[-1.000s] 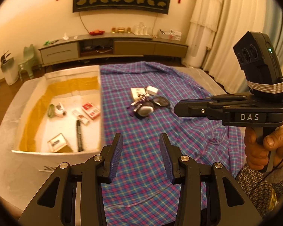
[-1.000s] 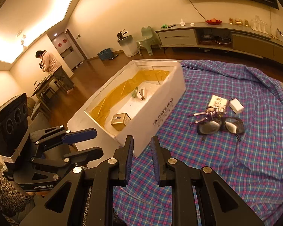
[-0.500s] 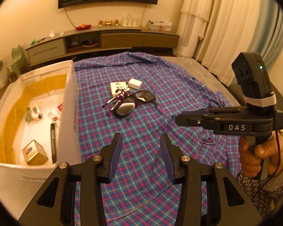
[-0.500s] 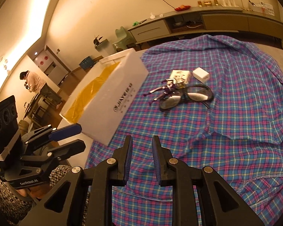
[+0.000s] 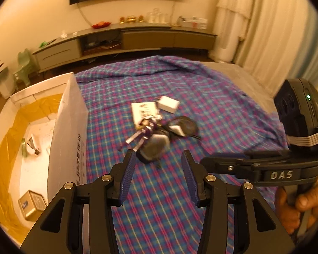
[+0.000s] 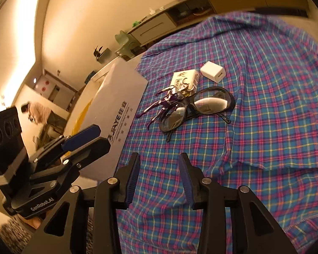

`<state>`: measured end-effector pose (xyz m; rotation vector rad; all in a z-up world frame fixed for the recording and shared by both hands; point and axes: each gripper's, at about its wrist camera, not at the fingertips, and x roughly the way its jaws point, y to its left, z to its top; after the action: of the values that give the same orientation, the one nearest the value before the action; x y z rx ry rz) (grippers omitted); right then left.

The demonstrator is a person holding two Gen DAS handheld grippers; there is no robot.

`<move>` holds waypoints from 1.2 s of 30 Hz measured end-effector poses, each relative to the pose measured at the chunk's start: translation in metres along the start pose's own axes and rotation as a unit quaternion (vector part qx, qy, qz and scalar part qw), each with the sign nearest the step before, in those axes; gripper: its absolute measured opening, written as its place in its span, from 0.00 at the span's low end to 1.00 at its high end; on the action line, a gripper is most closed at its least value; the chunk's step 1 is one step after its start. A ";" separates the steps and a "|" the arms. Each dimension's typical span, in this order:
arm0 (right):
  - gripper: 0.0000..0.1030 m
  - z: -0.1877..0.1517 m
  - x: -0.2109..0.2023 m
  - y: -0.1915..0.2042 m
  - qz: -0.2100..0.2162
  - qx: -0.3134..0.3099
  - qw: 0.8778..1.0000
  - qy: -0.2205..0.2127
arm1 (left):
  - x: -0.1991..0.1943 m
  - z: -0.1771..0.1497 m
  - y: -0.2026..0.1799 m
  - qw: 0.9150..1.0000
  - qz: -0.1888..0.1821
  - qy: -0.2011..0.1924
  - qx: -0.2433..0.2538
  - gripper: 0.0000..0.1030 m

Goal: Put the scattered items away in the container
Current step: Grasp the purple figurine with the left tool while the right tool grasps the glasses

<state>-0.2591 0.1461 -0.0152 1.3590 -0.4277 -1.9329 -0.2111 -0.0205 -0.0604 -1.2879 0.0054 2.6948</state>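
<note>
- The scattered items lie in one small group on the plaid cloth point(image 6: 265, 127), to the right of the container and apart from its wall.
- Nearest to me in the group are the black glasses point(image 6: 196, 108) point(image 5: 169, 133); their lenses reflect the light and one temple points toward the near side.
- The purple and silver toy figure point(image 6: 167, 100) point(image 5: 143, 131) touches the left lens of the glasses and lies partly on the small white card box point(image 6: 185, 78) point(image 5: 143, 109).
- The white charger cube point(image 6: 213, 72) point(image 5: 168, 104) sits just beside the card box, at the far right of the group.
- The white foam box point(image 5: 71, 139) point(image 6: 118, 103) is the container; inside I see a yellow lining, a small gold tin point(image 5: 31, 204) at the near corner, and some small things farther back that I cannot name.
- My left gripper point(image 5: 158, 174) hangs above the cloth just near of the glasses — its fingers are wide apart and hold nothing.
- My right gripper point(image 6: 159, 177) also hangs above the cloth, near of the group; its fingers are apart and empty.
- In the right wrist view the left gripper appears at the near left, beside the foam box.
- Far behind stand a long low cabinet point(image 5: 125, 40) along the wall and pale curtains point(image 5: 265, 21) to the right.
</note>
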 end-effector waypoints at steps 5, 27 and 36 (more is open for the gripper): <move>0.54 0.023 0.027 -0.043 0.058 0.146 0.988 0.006 | 0.040 0.013 0.007 1.000 0.015 0.017 0.000 0.46; 0.31 0.086 0.098 -0.038 -0.020 0.148 0.989 0.010 | 0.117 0.014 0.039 0.992 -0.059 0.029 -0.111 0.18; 0.32 0.089 0.109 -0.017 -0.040 0.093 0.994 0.031 | 0.113 -0.012 0.071 0.986 -0.032 0.026 -0.163 0.29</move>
<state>-0.3667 0.0675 -0.0648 1.5712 -0.5414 -1.9488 -0.2820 -0.0760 -0.1598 -1.4132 -0.4811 2.6854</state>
